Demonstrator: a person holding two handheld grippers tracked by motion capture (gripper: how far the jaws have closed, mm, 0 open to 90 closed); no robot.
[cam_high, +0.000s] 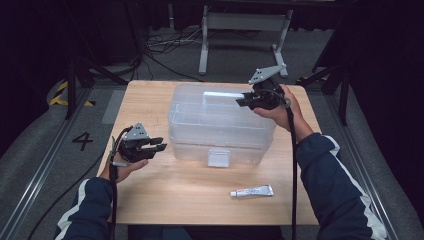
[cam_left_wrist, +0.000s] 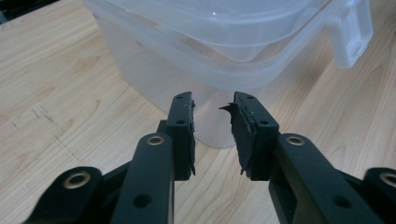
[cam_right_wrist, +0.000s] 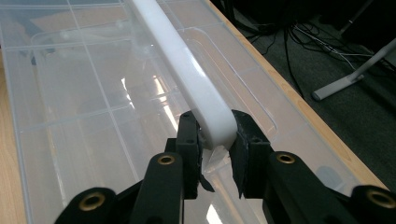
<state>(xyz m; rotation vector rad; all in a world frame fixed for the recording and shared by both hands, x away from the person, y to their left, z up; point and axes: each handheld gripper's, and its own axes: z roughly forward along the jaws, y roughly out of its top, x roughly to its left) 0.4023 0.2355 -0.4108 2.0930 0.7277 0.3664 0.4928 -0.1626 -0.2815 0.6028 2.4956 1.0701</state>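
- Tabletop (cam_high: 165, 200): pale wood, carrying all items listed below.
- Storage box (cam_high: 220, 135): clear plastic with a lid on, standing at the middle of the tabletop, somewhat toward the far edge; a white latch (cam_high: 218, 157) faced the near edge.
- Handle (cam_right_wrist: 187, 70): white bar on the box lid, raised off the lid at the end nearer the right edge, judged to be lifted so that the box could be carried or steadied.
- Right tool (cam_high: 246, 101): over the box lid on its far right part; jaws closed on the end of the handle, pads pressing it from both sides in the right gripper view.
- Left tool (cam_high: 157, 146): held above the tabletop near the left edge, just beside the box's left wall but apart from it; jaws narrowed to a small gap with nothing between them, the box corner (cam_left_wrist: 210, 93) lying beyond the tips. Judged to be waiting clear of the box while the other tool kept the handle.
- Tube (cam_high: 252, 191): small, white with print, lying flat near the near edge, to the right of middle, well apart from both tools and untouched.
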